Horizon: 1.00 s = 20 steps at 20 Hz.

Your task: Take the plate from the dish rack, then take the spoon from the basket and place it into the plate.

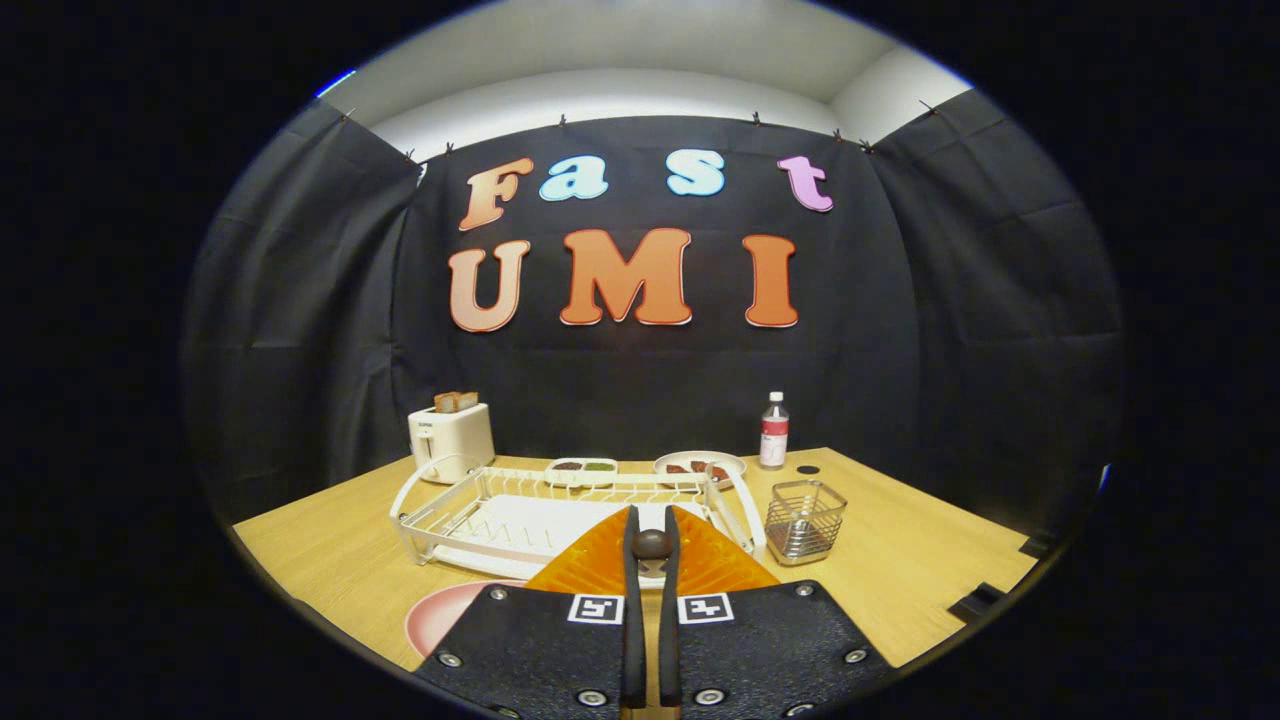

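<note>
My gripper [651,520] is shut on a dark brown spoon [651,544], whose rounded end shows between the two fingers; the rest of it is hidden. A pink plate [447,612] lies flat on the table just left of and below the fingers, partly covered by the gripper's body. Beyond the fingers stands the white dish rack [470,512], with no plate in its slots. To the right of the rack, the wire basket [805,520] stands upright with nothing visible inside.
On the wooden table [920,560], a white toaster [450,440] with toast stands behind the rack's left end. Two small dishes of food [582,468] [700,467], a bottle [774,431] and a dark cap [808,469] line the back edge.
</note>
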{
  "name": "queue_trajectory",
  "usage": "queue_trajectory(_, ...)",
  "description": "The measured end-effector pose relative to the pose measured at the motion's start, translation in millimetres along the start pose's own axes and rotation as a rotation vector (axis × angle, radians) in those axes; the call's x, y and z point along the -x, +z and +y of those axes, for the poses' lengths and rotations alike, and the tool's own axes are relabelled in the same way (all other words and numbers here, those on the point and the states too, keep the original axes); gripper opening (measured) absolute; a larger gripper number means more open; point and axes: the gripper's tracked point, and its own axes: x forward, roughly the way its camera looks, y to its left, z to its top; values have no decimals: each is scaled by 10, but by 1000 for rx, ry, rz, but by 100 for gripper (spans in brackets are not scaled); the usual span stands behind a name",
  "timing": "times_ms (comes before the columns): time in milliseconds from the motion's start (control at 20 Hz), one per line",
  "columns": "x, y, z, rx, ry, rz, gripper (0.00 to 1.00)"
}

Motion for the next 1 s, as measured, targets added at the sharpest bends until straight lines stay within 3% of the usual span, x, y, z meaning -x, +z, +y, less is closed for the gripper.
queue_trajectory(350, 42, -333, 469, -24, 63, 55, 5)
queue_trajectory(1000, 92, -692, 714, -4, 49, 69, 5)
